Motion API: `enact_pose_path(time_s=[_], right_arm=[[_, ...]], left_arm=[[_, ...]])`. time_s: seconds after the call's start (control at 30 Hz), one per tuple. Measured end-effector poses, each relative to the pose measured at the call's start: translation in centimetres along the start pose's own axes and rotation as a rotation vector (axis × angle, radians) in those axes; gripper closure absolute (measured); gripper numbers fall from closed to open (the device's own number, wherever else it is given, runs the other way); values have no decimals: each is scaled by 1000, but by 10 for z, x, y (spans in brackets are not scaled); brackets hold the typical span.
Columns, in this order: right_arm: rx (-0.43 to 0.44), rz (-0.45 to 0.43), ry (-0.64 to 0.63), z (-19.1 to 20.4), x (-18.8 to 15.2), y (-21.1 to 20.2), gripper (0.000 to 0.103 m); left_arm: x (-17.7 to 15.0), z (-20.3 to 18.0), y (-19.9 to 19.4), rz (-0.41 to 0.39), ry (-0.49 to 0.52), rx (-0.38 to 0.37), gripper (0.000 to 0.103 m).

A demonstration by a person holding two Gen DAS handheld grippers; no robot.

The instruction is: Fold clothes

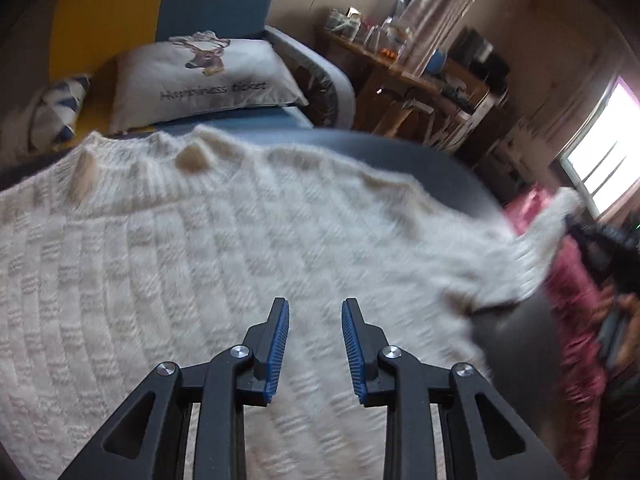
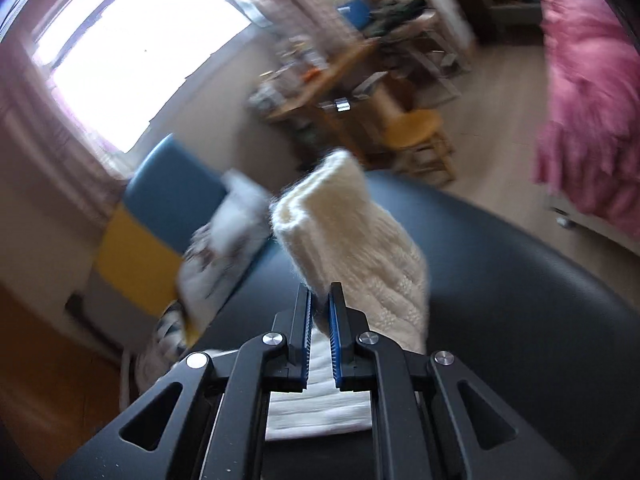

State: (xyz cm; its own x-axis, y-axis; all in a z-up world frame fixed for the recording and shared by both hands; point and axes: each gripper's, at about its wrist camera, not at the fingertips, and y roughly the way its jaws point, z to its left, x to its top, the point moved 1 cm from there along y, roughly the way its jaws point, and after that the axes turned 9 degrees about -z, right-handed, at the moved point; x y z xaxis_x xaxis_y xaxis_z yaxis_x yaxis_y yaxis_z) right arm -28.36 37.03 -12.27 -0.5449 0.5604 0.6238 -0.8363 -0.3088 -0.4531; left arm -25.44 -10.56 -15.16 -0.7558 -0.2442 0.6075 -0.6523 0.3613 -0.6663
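The sweater (image 1: 208,248) is lying spread on the dark table (image 1: 460,168), collar away from you. Your right gripper (image 2: 320,300) is pinching its sleeve (image 2: 352,232) and holding it up. Your left gripper (image 1: 315,312) is hovering wide over the body. Most folding is remaining.

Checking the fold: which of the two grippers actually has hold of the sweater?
The right gripper: its fingers pinch the white sweater's sleeve. The left gripper hangs open above the sweater, holding nothing.
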Motion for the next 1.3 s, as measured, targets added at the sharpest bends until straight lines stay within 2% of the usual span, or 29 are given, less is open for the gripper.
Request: enact_pose_path(time_s=[0.17,0.33,0.5,0.63,0.7,0.87,0.97,1.17,1.3], right_arm=[[143,94,-98,82,-35,33,95],[229,241,-216,149,-105,72,95],[241,381,-320,180,-178,104,95],[192,437,-390,182,-210,113,95],[207,448,-355,169,-209,106,94],[209,468,-362,149,-211,80,91],[194,463,-372,133,-215,62,84],[161,444,-361,118,-223,44,84],[107,389,-369,102,-215,34,84]], left_arm=[[27,2,-15,17,-105,-174,76],[37,9,-16,29,-147,-195,74],[35,20,-10,59,-207,-219,71],[28,30,2,83,-256,-194,70],[24,33,5,90,-279,-193,69],[6,28,25,160,-338,-209,69],[-5,21,33,187,-392,-229,69],[-18,12,58,225,-494,-209,69],[-20,11,66,216,-593,-228,69]])
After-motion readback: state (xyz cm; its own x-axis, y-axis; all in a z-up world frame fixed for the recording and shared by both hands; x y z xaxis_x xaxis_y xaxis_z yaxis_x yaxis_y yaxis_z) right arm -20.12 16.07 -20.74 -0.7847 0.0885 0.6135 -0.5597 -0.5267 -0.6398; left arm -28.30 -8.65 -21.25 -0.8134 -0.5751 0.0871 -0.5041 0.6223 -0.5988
